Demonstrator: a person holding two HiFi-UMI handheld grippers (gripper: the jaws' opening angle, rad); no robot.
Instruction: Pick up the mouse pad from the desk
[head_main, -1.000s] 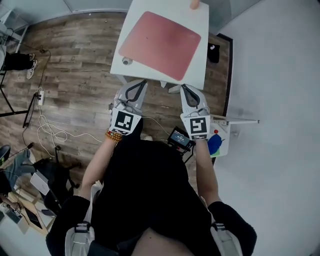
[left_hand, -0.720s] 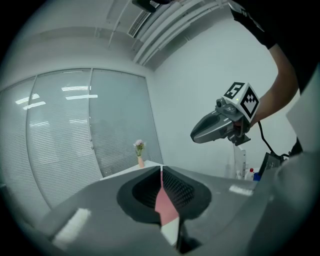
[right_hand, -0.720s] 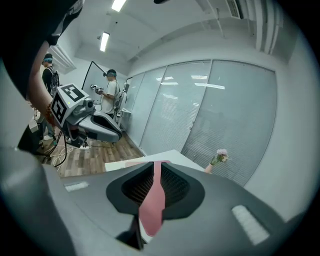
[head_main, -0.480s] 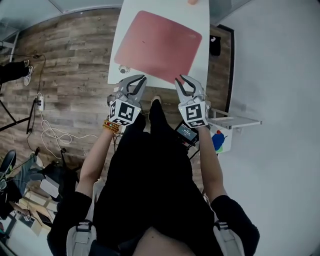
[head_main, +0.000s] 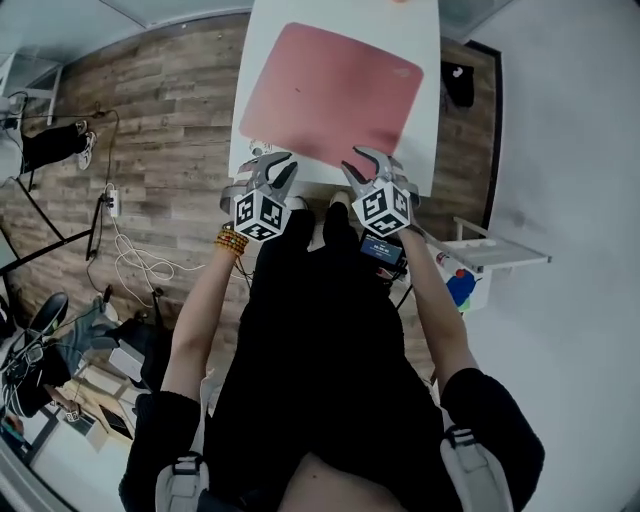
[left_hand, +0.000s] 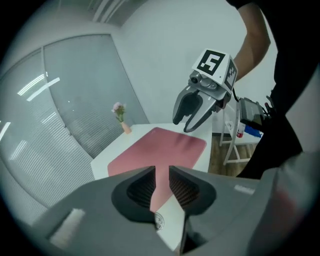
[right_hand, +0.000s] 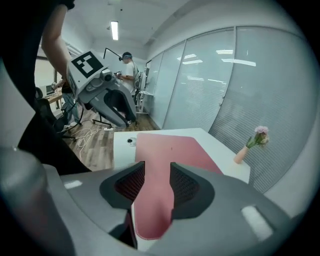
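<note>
Underlying right hand-held gripper (apparently): mouse pad

Office, shown by glass partitions, white desk.

The white tabletop carries a pink-red mouse pad lying flat over most of it. A small round object sits beside its corner, and a small flower vase stands at one edge.
</note>
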